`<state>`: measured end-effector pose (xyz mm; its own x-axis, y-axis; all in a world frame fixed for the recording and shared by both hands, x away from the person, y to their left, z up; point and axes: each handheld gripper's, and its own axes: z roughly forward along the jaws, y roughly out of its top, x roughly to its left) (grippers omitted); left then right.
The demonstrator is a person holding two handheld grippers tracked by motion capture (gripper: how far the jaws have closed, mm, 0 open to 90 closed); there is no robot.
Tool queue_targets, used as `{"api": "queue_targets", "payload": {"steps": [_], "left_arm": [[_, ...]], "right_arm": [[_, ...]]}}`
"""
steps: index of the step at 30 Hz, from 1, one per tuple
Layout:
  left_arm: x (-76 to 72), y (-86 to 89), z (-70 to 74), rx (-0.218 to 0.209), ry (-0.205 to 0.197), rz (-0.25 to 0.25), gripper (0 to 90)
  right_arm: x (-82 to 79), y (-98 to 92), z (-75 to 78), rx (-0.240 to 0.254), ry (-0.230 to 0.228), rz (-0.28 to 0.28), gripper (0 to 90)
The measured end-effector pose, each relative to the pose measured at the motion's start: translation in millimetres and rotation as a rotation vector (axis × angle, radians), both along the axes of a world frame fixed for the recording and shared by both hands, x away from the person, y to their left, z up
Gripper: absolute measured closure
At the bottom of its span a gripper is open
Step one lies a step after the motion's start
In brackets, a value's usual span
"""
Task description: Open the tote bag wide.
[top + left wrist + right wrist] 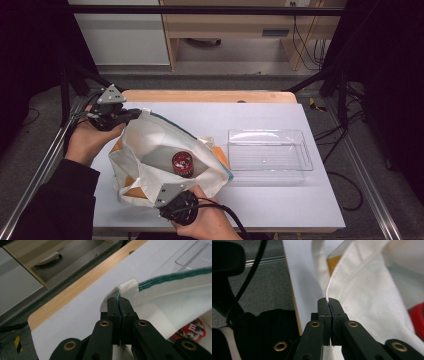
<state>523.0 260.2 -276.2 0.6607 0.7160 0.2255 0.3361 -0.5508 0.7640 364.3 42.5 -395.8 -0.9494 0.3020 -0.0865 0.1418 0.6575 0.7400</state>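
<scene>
A white cloth bag (pixel 150 145) with a green-trimmed rim lies on the table and is held open from both sides. My left gripper (pixel 132 116) is shut on the far-left rim; in the left gripper view its jaws (pixel 119 301) pinch the cloth (pixel 162 297) beside a sewn tab. At the bag's near edge, my right gripper (pixel 152 197) is shut on the rim, with its jaws (pixel 329 301) closed over the hem (pixel 367 295). A round red tin (pixel 182 163) rests inside the bag, and is also visible as a red object (pixel 191 330) and at the edge (pixel 418 317).
An empty clear plastic tray (pixel 305 150) stands right of the bag, and its corner (pixel 195 255) shows in the left gripper view. Something orange (pixel 220 152) lies under the bag. The white tabletop (pixel 280 200) has a wooden far edge (pixel 210 96) and dark frame rails on both sides.
</scene>
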Motion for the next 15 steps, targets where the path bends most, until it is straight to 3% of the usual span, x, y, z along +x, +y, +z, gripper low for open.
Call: {"api": "queue_targets", "payload": {"steps": [5,10,15], "left_arm": [[10.9,-8.1,-0.6,-0.004,-0.02,0.015,88.9],[22.3,-14.8,-4.1,-0.031,-0.054,0.031,88.9],[31.0,-16.0,-19.8,-0.038,-0.04,0.05,88.9]], "right_arm": [[1.5,-0.2,-6.7,0.032,0.025,0.008,89.8],[9.2,-2.8,-2.6,0.077,0.04,0.018,89.7],[16.5,-0.2,-14.1,0.088,0.055,0.002,89.7]]}}
